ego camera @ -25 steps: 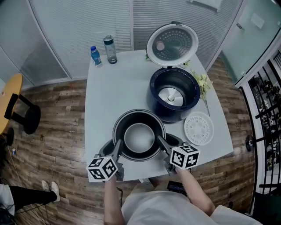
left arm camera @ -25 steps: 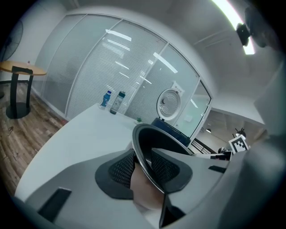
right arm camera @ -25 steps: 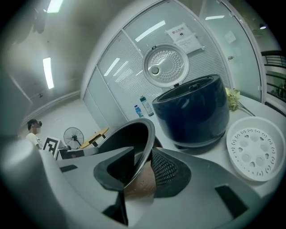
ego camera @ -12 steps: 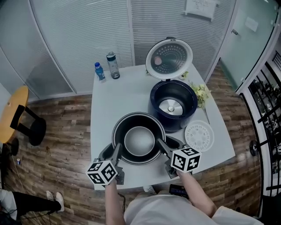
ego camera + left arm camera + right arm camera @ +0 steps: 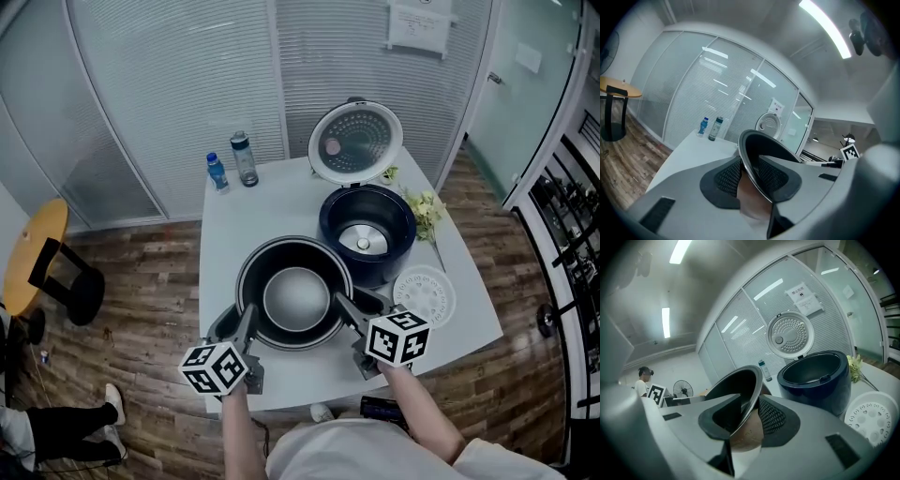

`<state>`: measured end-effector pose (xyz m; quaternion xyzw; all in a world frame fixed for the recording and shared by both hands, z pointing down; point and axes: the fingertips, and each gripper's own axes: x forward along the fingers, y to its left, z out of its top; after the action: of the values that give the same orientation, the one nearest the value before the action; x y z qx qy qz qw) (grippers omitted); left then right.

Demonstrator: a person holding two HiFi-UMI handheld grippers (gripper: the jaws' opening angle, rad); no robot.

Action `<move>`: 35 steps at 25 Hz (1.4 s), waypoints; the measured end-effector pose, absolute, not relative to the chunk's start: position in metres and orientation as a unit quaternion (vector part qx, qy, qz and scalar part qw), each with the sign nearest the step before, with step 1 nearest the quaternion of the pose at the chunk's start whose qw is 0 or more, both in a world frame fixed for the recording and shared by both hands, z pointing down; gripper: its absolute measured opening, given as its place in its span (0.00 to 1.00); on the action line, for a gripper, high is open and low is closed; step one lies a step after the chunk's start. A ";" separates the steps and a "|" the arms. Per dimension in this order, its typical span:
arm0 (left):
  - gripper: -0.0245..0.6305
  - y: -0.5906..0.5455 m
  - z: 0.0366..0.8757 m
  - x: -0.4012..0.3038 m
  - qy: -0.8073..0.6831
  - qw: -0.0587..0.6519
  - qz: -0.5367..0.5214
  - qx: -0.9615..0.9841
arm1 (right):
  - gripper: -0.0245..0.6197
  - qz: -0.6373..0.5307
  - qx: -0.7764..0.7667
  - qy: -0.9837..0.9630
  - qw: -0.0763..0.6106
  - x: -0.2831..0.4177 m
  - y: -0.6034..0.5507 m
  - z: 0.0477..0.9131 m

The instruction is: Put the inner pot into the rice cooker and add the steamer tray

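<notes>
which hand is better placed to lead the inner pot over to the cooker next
Right, probably. The right gripper clamps the inner pot by the rim on the side nearest the open rice cooker; the left gripper holds the far rim and should just follow.

A pale grey square table [image 5: 262, 202] is standing on a dark wood-plank floor [image 5: 141, 291]. Ribbed frosted-glass partition walls [image 5: 169, 84] are closing the far side, a round yellow wooden stool [image 5: 42, 220] is sitting at the left, and a long ceiling strip light [image 5: 824, 26] is glowing.
</notes>
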<state>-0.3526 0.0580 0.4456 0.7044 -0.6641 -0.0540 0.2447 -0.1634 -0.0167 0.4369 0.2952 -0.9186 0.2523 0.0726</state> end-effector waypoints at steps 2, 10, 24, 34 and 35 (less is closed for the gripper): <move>0.22 0.057 0.439 -0.353 -0.663 0.238 -0.055 0.707 | 0.23 0.249 0.296 -0.920 0.067 -0.163 -0.017 0.431; 0.22 0.053 0.411 -0.350 -0.656 0.216 -0.063 0.720 | 0.23 0.233 0.303 -0.923 0.043 -0.159 -0.016 0.403; 0.22 0.027 0.377 -0.325 -0.626 0.195 -0.074 0.751 | 0.23 0.212 0.336 -0.918 0.020 -0.129 -0.027 0.367; 0.22 -0.010 0.361 -0.297 -0.605 0.189 -0.077 0.770 | 0.23 0.204 0.364 -0.909 0.003 -0.096 -0.050 0.352; 0.22 -0.015 0.360 -0.293 -0.603 0.188 -0.076 0.772 | 0.23 0.203 0.367 -0.908 0.001 -0.092 -0.054 0.351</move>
<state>-0.2929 -0.0148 0.3597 0.7718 -0.6025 -0.0764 0.1884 -0.0921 -0.0535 0.3510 0.3670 -0.9077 0.2033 0.0010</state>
